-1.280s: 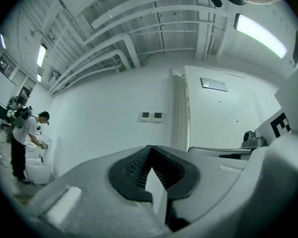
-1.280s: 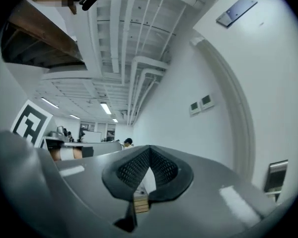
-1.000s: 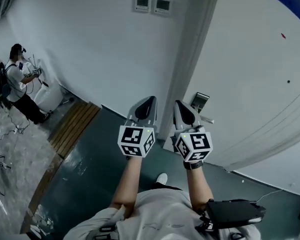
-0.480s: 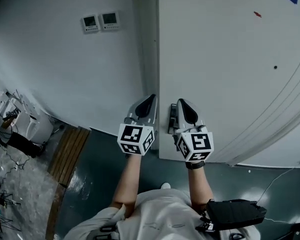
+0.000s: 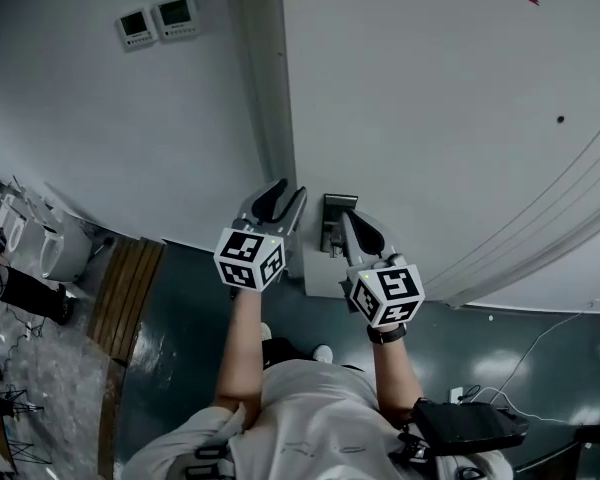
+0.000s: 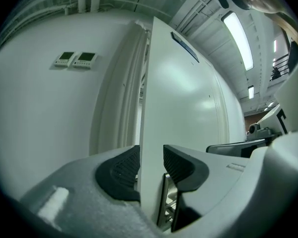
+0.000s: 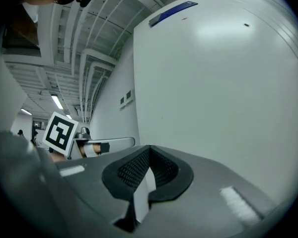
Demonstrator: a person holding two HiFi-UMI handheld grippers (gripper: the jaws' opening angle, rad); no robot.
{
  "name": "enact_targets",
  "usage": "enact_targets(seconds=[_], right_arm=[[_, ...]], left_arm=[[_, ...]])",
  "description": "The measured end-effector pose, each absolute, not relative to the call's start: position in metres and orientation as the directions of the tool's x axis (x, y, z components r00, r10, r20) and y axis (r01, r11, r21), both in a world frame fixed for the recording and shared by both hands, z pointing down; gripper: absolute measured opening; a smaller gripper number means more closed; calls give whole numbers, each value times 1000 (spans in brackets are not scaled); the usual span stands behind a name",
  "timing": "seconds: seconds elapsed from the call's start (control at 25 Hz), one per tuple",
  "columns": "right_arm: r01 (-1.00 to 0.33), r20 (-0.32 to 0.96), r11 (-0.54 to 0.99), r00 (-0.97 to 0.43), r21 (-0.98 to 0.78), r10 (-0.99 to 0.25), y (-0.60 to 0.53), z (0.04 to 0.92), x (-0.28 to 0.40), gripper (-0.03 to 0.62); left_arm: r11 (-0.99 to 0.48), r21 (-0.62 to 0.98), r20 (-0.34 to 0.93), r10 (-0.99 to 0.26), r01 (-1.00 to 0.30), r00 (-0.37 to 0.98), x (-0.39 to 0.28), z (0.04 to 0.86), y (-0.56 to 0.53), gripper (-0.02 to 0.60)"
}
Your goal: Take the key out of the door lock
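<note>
Opening around the edge of the white door [image 5: 430,118], the left tool [image 5: 285,198] presses on nothing. The right tool [image 5: 352,224] is closed, just beside the door lock [image 5: 336,211] (I cannot make out the key there). Two wall panels [image 5: 158,21] have displays too small to read.

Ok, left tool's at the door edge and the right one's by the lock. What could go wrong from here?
1. The left tool has its jaws opening astride the door edge; if the door swings, it may knock a jaw.
2. The right tool is shut close to the lock; pushed in like that it would bump it, not grip anything.
3. No view shows the key clearly, so a grab may miss.
</note>
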State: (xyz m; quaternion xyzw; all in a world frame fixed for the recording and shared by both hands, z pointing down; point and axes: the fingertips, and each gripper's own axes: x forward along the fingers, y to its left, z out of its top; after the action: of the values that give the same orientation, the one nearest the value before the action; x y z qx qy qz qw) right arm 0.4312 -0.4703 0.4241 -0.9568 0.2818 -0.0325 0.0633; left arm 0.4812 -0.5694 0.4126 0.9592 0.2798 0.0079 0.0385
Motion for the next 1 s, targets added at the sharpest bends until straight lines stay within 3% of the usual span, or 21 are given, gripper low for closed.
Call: enact_targets(seconds=[0.2,0.52,0.68,1.0], right_arm=[[-465,115,-846,855,-260,-506,-453,476,434,3],[-400,233,-862,847,-313,-478,-423,550,415,3],[-381,249,-846,837,-373,-487,-421,577,412,3],[-341,236,-730,792,-593,-563,-429,633,403,6]], left_arm=[[-819,73,23,571,568,821,495,426,-571,155],[-812,83,24,581,577,814,504,459,-545,152],[-832,71,6,552,550,834,506,460,-548,104],[-832,77,26,553,550,833,506,458,-547,101]])
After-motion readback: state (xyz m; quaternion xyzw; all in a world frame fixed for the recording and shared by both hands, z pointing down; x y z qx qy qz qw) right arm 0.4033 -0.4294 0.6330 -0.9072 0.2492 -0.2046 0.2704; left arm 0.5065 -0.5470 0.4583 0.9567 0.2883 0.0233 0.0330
